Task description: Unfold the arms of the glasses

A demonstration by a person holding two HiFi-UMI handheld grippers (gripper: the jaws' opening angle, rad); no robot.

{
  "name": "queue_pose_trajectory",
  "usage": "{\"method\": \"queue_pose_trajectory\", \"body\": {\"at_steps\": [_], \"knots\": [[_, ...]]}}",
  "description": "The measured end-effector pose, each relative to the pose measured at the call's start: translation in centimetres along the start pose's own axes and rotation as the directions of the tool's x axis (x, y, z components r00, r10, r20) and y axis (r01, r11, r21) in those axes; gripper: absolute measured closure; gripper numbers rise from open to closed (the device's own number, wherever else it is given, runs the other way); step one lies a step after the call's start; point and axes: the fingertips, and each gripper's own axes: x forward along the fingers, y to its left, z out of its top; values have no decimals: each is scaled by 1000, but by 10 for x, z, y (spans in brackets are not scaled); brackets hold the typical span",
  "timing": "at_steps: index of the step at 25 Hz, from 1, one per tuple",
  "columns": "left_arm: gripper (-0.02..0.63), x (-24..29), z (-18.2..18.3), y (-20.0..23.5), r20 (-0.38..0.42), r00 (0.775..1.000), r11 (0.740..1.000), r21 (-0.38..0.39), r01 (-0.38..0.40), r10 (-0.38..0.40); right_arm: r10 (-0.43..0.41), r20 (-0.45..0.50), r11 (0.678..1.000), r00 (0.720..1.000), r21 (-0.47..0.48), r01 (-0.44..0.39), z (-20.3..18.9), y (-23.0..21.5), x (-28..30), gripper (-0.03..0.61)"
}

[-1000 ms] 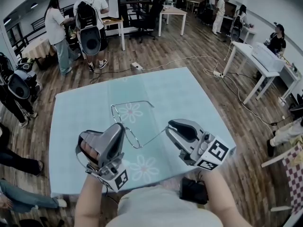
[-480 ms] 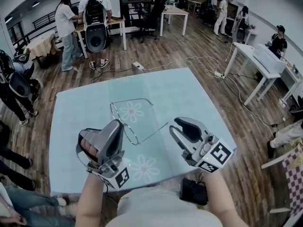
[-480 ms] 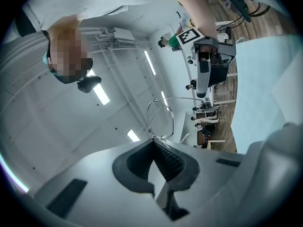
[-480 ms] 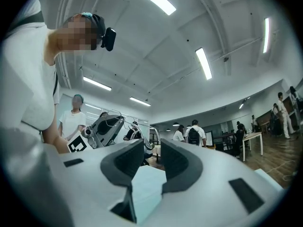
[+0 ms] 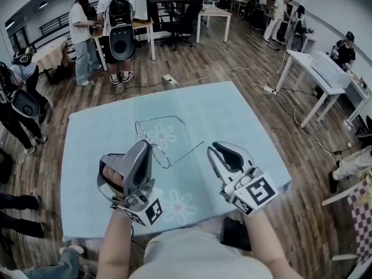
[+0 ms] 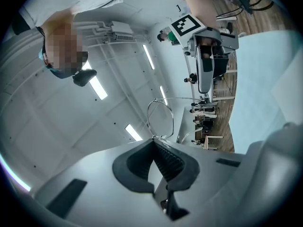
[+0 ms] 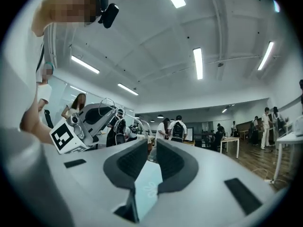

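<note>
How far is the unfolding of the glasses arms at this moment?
The far arm and near arm look swung out from the glasses, so unfolding seems done. The left gripper grips them. The right gripper has just been closing its jaws, nothing between them. Remaining: probably only setting the glasses down.

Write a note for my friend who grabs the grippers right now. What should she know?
Left gripper: shut on the glasses, pinching the wire front and holding them over the blue table.
Right gripper: its jaws are a little apart and have just been closing. Nothing shows between the pads. It sits by the tip of the near arm.
Done: the near arm and the far arm both look swung out from the front.
Left: probably check that the near arm is fully open, then lay the glasses down.
</note>
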Motion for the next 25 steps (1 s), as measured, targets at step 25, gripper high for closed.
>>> {"method": "queue_pose_trajectory", "body": {"at_steps": [25], "knots": [[621,13,-11,-14,-107,994,999,-32,-17,13,-115,-90,993,989,12,116,-17,-6,16,571]]}}
